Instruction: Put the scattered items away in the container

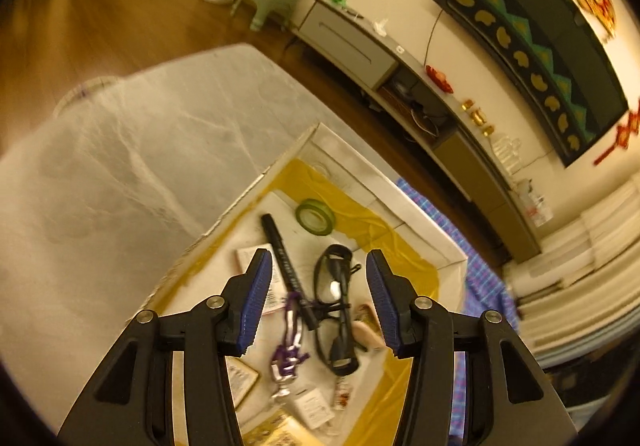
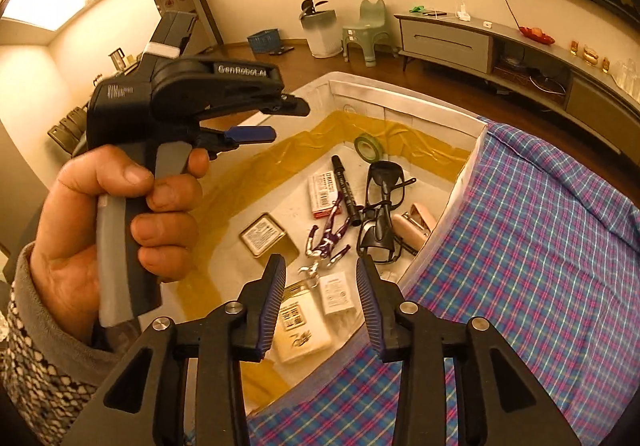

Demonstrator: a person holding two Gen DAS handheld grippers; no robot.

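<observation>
L gripper (image 1: 316, 278) and R gripper (image 2: 320, 282), at frame bottoms, are seen w/ jaws apart, nothing held. Beyond them, mid-frame, white container (image 2: 404, 94) is seen holding black glasses (image 2: 380, 214), marker (image 2: 344, 186), purple keychain (image 2: 328, 238); green tape roll (image 2: 369, 146) lies farthest.

The box (image 2: 456, 182) holds glasses (image 2: 380, 214), marker (image 2: 344, 186) and tape (image 2: 369, 147) (beside plaid cloth (image 2: 520, 266)).

White cardboard box (image 2: 460, 182) lined with glossy yellow tape, checked woven cloth (image 2: 540, 246), glossy black plastic glasses (image 2: 380, 214), shiny metal tin (image 2: 264, 234), polished wooden floor (image 1: 80, 26)
</observation>
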